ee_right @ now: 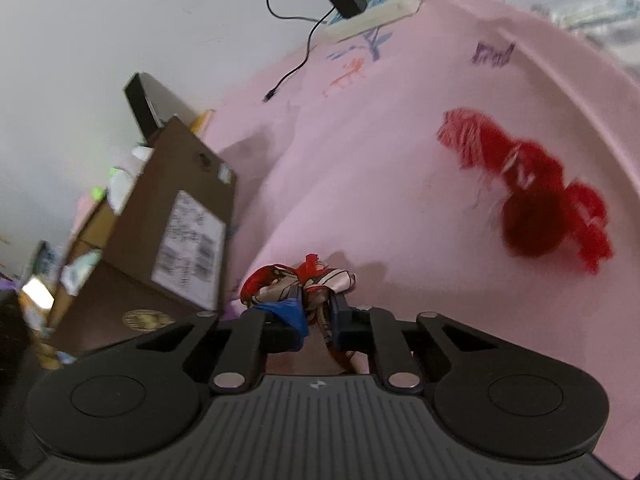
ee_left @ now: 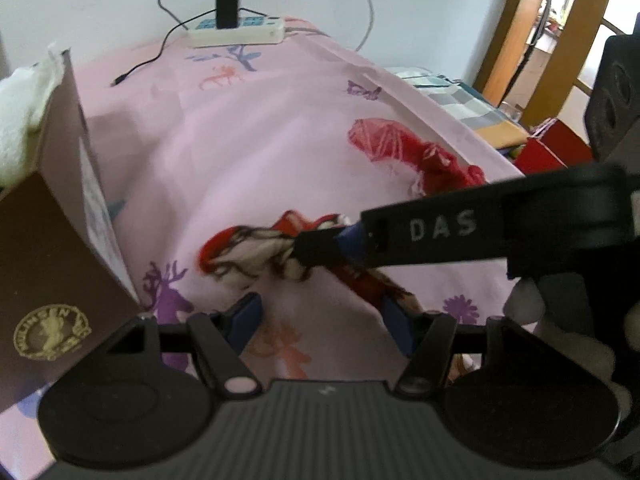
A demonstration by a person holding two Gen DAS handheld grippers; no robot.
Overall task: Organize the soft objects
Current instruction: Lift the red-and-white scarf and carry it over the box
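Matte black grippers: ribbed housing, round discs either side, silver pivot screws. Blue pads on the left gripper [ee_left: 324, 316] and right gripper [ee_right: 318, 312] fingers. White "DAS" lettering on one finger.

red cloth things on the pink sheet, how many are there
2. The patterned scarf lies near the brown box, pinched in the right gripper. The red yarn bundle lies apart, farther right. More may be hidden inside the box.

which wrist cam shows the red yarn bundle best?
Right wrist: the red yarn bundle lies whole and unobstructed on the pink sheet, though slightly blurred. In the left wrist view it is sharper, but the right gripper covers its near end.
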